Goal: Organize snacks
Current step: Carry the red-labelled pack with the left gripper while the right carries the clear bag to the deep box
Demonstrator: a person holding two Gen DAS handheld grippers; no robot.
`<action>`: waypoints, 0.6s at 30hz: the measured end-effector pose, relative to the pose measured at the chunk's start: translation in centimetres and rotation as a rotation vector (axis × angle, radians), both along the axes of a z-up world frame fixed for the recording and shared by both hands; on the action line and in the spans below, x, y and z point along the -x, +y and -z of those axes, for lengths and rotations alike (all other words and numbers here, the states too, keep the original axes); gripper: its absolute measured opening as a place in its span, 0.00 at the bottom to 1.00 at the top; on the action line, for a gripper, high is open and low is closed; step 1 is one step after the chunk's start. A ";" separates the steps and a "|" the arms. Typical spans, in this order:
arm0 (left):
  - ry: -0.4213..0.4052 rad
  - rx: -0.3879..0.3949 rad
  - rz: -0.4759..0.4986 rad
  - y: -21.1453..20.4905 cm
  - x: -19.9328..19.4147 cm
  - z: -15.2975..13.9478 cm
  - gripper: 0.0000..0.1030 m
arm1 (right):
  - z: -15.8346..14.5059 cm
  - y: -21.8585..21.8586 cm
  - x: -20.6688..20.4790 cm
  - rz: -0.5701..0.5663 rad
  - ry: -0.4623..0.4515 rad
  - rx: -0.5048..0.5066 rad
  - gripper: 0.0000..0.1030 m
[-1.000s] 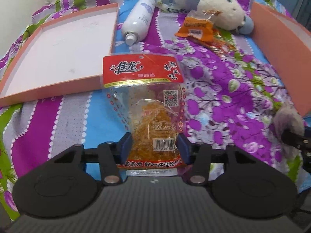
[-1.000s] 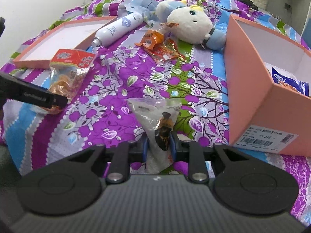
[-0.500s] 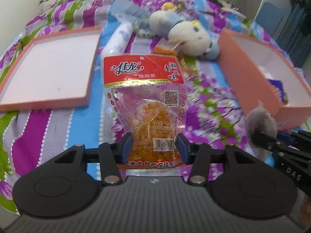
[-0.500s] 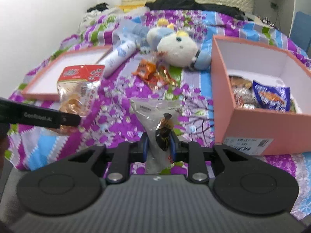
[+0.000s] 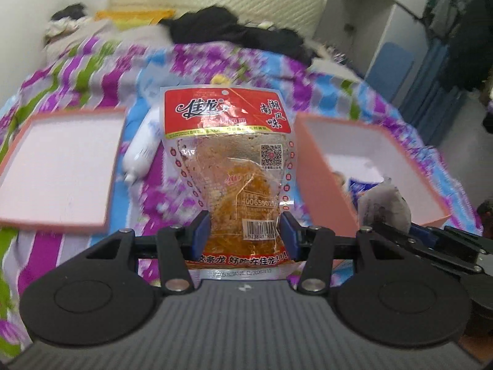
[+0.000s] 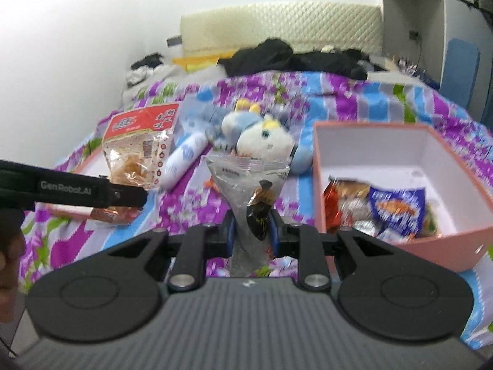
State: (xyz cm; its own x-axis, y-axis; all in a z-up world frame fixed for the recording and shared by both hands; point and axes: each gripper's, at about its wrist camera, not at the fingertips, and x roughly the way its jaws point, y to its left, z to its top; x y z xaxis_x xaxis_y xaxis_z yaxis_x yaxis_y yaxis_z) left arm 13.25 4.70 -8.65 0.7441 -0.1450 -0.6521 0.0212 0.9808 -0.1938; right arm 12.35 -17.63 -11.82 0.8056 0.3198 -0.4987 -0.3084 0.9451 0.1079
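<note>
With the left gripper (image 5: 245, 231) clamping the red-topped snack bag (image 5: 228, 166) and the right gripper (image 6: 251, 231) pinching the clear packet (image 6: 249, 185), carry both above the pink box (image 6: 462, 240) at frame right, clearing its rim before releasing.

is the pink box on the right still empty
No, the pink box already holds several snack packets, among them a blue packet and a red-orange packet lying on its floor.
</note>
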 end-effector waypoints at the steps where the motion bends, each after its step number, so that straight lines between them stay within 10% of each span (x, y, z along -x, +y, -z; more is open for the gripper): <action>1: -0.019 0.001 0.009 -0.3 -0.3 -0.8 0.53 | -0.6 -0.3 0.0 0.010 -0.022 0.010 0.25; 18: -0.141 0.048 0.189 -10.4 -7.2 -7.0 0.53 | -5.2 -9.7 -4.4 0.214 -0.152 0.037 0.25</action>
State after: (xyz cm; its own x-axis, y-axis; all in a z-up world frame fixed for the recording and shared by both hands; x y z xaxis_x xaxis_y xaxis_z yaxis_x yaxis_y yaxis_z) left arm 20.46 -5.67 -1.67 0.7842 -0.3186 -0.5325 0.2337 0.9466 -0.2222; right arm 16.71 -27.32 -6.66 0.9195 0.1182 -0.3748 -0.1113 0.9930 0.0400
